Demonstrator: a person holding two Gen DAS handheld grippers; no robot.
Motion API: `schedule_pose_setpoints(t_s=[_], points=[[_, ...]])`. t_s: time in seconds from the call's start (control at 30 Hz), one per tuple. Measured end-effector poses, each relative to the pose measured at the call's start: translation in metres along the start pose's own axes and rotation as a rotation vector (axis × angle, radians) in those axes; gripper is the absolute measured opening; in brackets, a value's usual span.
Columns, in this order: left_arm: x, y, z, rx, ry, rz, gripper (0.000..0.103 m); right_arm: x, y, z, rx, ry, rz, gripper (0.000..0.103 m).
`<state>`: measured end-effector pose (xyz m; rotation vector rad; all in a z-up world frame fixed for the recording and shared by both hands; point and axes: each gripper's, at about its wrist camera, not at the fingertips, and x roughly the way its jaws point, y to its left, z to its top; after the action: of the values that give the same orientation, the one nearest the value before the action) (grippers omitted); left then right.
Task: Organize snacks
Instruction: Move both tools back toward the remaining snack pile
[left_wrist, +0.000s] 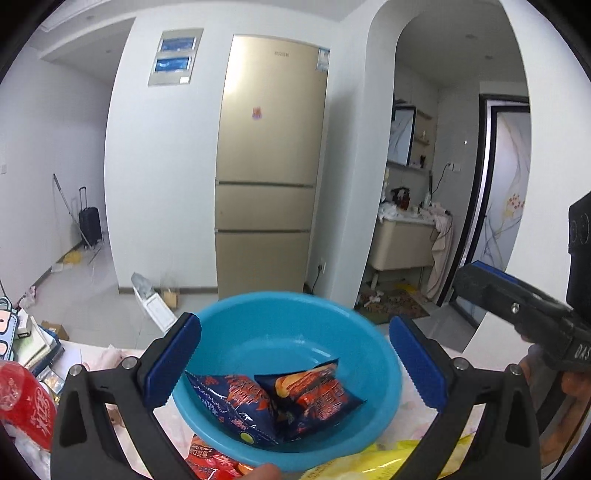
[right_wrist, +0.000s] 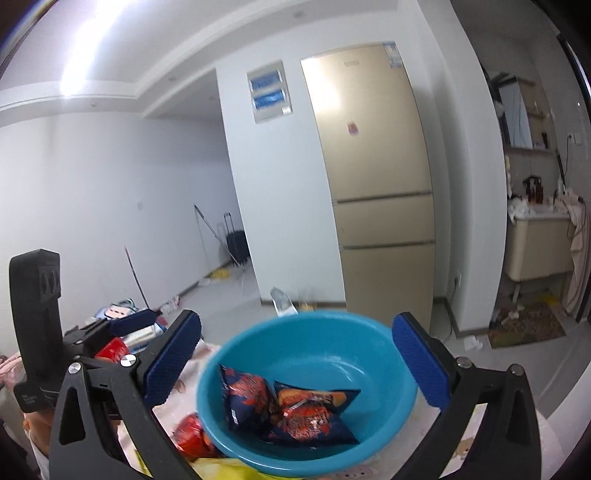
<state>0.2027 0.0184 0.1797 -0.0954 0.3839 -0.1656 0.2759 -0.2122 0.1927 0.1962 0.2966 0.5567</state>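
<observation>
A blue plastic basin (left_wrist: 295, 325) stands on the table and holds two dark blue and red snack bags (left_wrist: 236, 402) (left_wrist: 314, 391). My left gripper (left_wrist: 295, 365) is open and empty, its blue fingers on either side of the basin. In the right wrist view the same basin (right_wrist: 332, 332) holds the two bags (right_wrist: 243, 398) (right_wrist: 310, 413), and my right gripper (right_wrist: 295, 365) is open and empty, also straddling it. A red snack bag (left_wrist: 210, 461) and a yellow bag (left_wrist: 376, 461) lie in front of the basin.
A red packet (left_wrist: 26, 402) and stacked books and boxes (left_wrist: 33, 339) lie at the table's left. The right gripper (left_wrist: 524, 314) shows at the far right of the left view. A gold fridge (left_wrist: 269, 166) and a white wall stand behind.
</observation>
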Motion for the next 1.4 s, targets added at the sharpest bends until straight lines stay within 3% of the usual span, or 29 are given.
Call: schedule_pose_setpoints(t_s=[0.1, 0.23, 0.37, 0.53, 0.73, 1.03, 1.2, 1.4], points=[[-0.023, -0.009, 0.012, 0.013, -0.039, -0.017, 0.103, -0.016, 0.015, 0.009, -0.036, -0.043, 0.029, 0.103], [-0.063, -0.026, 0.03, 0.065, -0.091, 0.021, 0.103, -0.041, 0.029, 0.024, -0.069, -0.071, 0.01, 0.103], [-0.1, -0.033, 0.038, 0.059, -0.109, -0.001, 0.103, -0.077, 0.035, 0.036, -0.068, -0.101, -0.001, 0.103], [-0.15, -0.039, 0.038, 0.057, -0.143, -0.001, 0.103, -0.117, 0.042, 0.036, -0.088, -0.13, -0.037, 0.103], [-0.18, -0.042, 0.017, 0.083, -0.131, 0.008, 0.103, -0.147, 0.042, 0.013, -0.08, -0.13, -0.051, 0.103], [-0.167, -0.018, -0.047, 0.003, 0.001, -0.005, 0.103, -0.146, 0.024, -0.052, -0.043, -0.032, -0.052, 0.103], [-0.145, 0.012, -0.095, -0.206, 0.133, -0.085, 0.103, -0.135, 0.013, -0.091, -0.014, 0.038, -0.04, 0.103], [-0.119, 0.029, -0.152, -0.321, 0.282, -0.047, 0.103, -0.124, 0.001, -0.131, 0.02, 0.123, -0.019, 0.103]])
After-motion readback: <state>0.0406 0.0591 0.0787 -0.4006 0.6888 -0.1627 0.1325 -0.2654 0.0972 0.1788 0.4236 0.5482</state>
